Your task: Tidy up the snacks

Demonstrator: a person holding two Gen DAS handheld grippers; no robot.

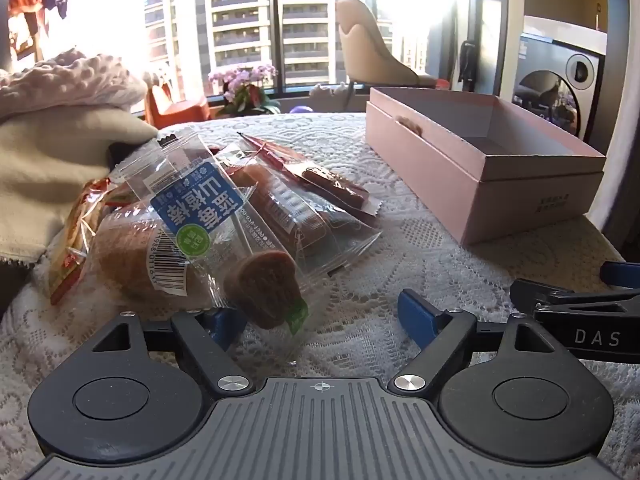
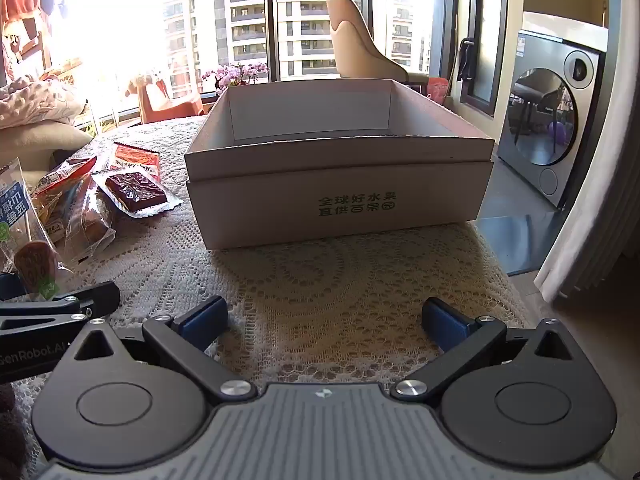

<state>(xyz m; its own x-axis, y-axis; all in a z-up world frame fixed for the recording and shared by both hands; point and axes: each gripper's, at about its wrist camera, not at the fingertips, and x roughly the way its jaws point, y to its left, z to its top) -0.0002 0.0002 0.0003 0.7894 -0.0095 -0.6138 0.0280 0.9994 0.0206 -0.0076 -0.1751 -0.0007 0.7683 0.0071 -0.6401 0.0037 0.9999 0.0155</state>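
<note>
sunlit windows with tall apartment blocks behind them back a table spread with a cream lace cloth (image 2: pixel 328 280). on it sit a heap of wrapped snacks (image 1: pixel 208 216) and an open pinkish cardboard box (image 2: pixel 340 168), well apart from each other.

readable writing: the right wrist view shows green chinese print on the box front, "全球好水果 直供百果园". the left wrist view shows a clear lollipop wrapper (image 1: pixel 196 208) with a blue label of large white chinese characters, a green round sticker and a barcode; the small print is too fine to read. "das" is printed on the right gripper's arm where it enters the left view, and "genrobot.ai" on the left gripper's arm in the right view.

the left gripper (image 1: pixel 320 316) has its blue pads spread wide with nothing between them; the brown lollipop head lies just beside its left pad, whether touching i cannot tell. the right gripper (image 2: pixel 324 320) is likewise wide open over bare cloth, empty, facing the box.

only the left view shows the folded blankets (image 1: pixel 60 120) close by. only the right view shows the box's bare inside and a flat dark bar in a clear crimped packet (image 2: pixel 136 192) near the box's left corner, plus a front-loading washer (image 2: pixel 548 128) in full.
</note>
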